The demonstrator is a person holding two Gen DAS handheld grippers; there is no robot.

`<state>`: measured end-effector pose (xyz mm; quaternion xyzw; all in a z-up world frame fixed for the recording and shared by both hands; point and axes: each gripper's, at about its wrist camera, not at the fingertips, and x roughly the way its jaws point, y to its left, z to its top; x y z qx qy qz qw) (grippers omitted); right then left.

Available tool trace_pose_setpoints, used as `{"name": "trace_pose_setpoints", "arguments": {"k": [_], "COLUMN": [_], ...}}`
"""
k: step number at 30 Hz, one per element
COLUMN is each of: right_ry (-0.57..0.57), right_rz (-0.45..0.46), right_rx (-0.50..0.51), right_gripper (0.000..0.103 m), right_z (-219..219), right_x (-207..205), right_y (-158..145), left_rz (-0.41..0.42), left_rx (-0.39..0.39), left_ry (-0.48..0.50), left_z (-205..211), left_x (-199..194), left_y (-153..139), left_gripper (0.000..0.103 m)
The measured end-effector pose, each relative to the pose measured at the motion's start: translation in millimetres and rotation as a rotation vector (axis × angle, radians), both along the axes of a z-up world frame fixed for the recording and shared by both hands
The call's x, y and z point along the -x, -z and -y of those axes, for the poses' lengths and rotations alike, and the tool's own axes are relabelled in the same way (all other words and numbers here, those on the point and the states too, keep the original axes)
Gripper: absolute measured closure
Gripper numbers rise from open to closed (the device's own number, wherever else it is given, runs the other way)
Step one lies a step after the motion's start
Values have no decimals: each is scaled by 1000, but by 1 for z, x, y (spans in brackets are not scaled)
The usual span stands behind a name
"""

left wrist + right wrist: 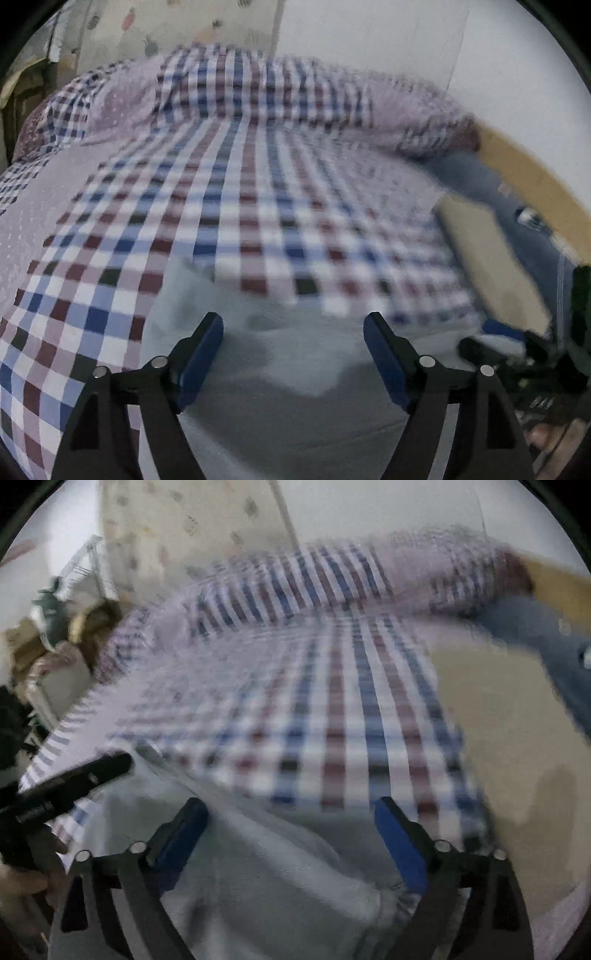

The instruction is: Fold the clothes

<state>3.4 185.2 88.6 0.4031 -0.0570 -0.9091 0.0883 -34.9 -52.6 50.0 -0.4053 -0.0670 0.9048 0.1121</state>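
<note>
So both my claws are spread wide with nothing in them right now. The left claw (pixel 293 332) hangs over a pale grey garment (pixel 280 387) lying flat on the bed, and the right claw (pixel 291 819) is over the same grey cloth (pixel 258 878), which from that side shows a long crease or edge running diagonally under it. The bed has a blue, maroon and white checked sheet (pixel 236 206), with a rolled-up checked quilt (pixel 258 85) along the far side. Off to the right there's a tan folded piece (pixel 498 738) and something dark blue, denim-looking (pixel 546 646), just beyond it, near the wooden bed edge. Everything's pretty smeared, so I can't tell what kind of garment the grey one is. My guess is I'm between folds: one lay-down looks finished and nothing's pinched yet. Next I'd need to pick two matching spots on the grey cloth's edge, drop both claws onto them together, and pinch only the layer I want, not the sheet underneath.
</note>
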Motion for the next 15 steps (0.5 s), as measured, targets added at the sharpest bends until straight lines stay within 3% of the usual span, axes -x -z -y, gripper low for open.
{"name": "trace_pose_setpoints", "arguments": {"k": [2,9,15], "right_ry": [26,26,36], "right_rz": [67,127,153], "right_rx": [17,-3,-91], "right_gripper": [3,1,0], "right_z": [-9,-8,4], "right_x": [9,26,30], "right_y": [22,50,64], "left_rz": [20,10,7], "left_rx": [14,-40,12], "left_ry": [-5,-8,-15], "left_z": [-1,9,2], "left_x": [1,4,8], "left_y": [15,36,44], "left_gripper": [21,17,15]}}
